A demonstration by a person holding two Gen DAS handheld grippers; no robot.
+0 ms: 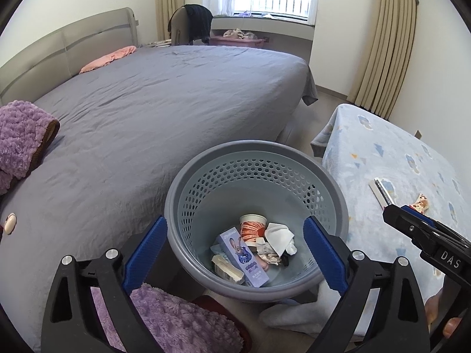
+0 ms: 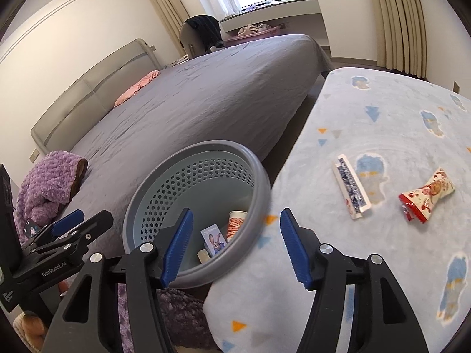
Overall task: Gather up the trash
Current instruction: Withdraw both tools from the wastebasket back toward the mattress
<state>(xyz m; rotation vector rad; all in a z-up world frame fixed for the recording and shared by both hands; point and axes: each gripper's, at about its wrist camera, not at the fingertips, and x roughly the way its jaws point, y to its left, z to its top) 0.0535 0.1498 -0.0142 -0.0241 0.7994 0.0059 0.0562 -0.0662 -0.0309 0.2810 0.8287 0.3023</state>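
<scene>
One grey perforated waste basket (image 1: pixel 256 158) stands on the floor between the big bed (image 1: pixel 164 94) and the table covered with a pale blue patterned blanket (image 2: pixel 382 123). Inside it lie at least five pieces of trash: one paper cup (image 1: pixel 252 226) with orange print, one purple rabbit-print carton (image 1: pixel 243 257), one small cream box (image 1: pixel 226 269), one crumpled white tissue (image 1: pixel 278 236) and one scrunched printed wrapper (image 1: pixel 266 251).

Two pieces of trash remain on the blanket, at about 2 o'clock from the basket: one flat white-edged strip packet (image 2: pixel 350 189) and one red-and-cream snack wrapper (image 2: pixel 426 195), near each other but apart.

Two grippers: the left gripper (image 1: pixel 235 253) has its jaws spread wide and empty above the basket; the right gripper (image 2: pixel 235 247) has its jaws partly spread, holding nothing, over the basket's rim.
</scene>
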